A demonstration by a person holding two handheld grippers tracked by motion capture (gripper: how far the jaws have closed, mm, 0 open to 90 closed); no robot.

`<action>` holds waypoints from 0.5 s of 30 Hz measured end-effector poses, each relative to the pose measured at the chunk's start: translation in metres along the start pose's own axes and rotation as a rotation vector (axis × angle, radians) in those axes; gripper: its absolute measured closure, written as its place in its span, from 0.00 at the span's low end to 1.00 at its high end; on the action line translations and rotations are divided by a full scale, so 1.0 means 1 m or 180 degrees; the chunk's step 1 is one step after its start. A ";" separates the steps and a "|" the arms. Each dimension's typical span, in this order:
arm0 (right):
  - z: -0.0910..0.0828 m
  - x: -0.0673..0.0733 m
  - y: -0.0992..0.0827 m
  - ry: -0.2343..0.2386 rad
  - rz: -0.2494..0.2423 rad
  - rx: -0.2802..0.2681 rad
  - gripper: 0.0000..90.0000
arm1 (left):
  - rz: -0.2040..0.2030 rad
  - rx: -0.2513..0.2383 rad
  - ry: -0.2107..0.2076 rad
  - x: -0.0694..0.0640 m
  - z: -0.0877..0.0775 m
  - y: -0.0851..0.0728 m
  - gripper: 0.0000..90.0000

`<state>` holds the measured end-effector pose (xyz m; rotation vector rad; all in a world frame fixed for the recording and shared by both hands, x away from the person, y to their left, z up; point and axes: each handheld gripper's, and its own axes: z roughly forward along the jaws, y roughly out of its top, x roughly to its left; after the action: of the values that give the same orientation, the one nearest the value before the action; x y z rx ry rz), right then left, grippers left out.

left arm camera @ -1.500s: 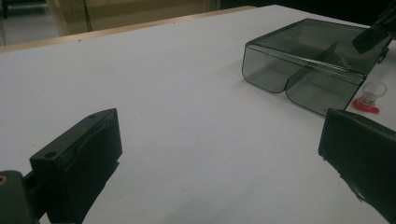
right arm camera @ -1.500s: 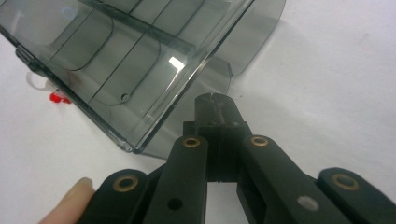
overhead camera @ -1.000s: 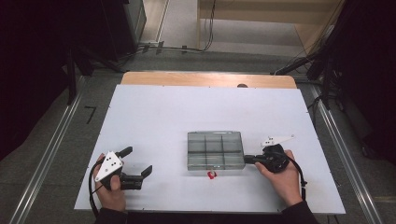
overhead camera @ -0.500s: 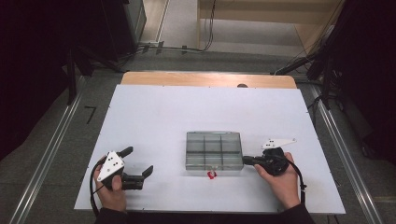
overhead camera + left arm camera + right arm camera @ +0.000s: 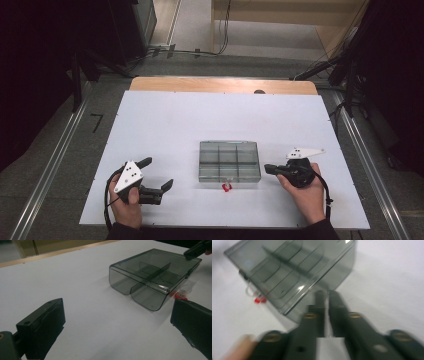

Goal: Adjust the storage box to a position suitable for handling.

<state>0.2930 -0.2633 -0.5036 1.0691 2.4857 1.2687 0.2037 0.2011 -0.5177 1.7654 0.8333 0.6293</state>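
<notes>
Two grippers on the table, but the right gripper (image 5: 267, 168) is the one doing something. Its jaws are nearly together with just a thin slit between them, they've just been easing apart a touch, and nothing sits between them. The tips are right at the 3 o'clock side of the smoky clear plastic box (image 5: 229, 161), near its front corner. I can't tell if they actually touch it.

The left gripper (image 5: 157, 173) sits at about 8 o'clock from the box, well apart, jaws wide and empty.

My guess is that this is the nudging/squaring-up stage. Next it needs either a wider opening to grab the wall, or a go at the front clasp.

The box is lid-down, divided into compartments and looks empty. A small red bit (image 5: 226, 187) lies just at its 6 o'clock edge.
</notes>
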 end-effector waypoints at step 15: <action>-0.021 0.005 0.013 -0.0219 -0.0029 -0.0376 0.07 | -0.0127 0.0027 -0.0221 -0.005 0.012 0.031 0.03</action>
<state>0.2876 -0.2687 -0.4801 1.0536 2.3314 1.3342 0.2167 0.1831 -0.4924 1.7640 0.8225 0.5359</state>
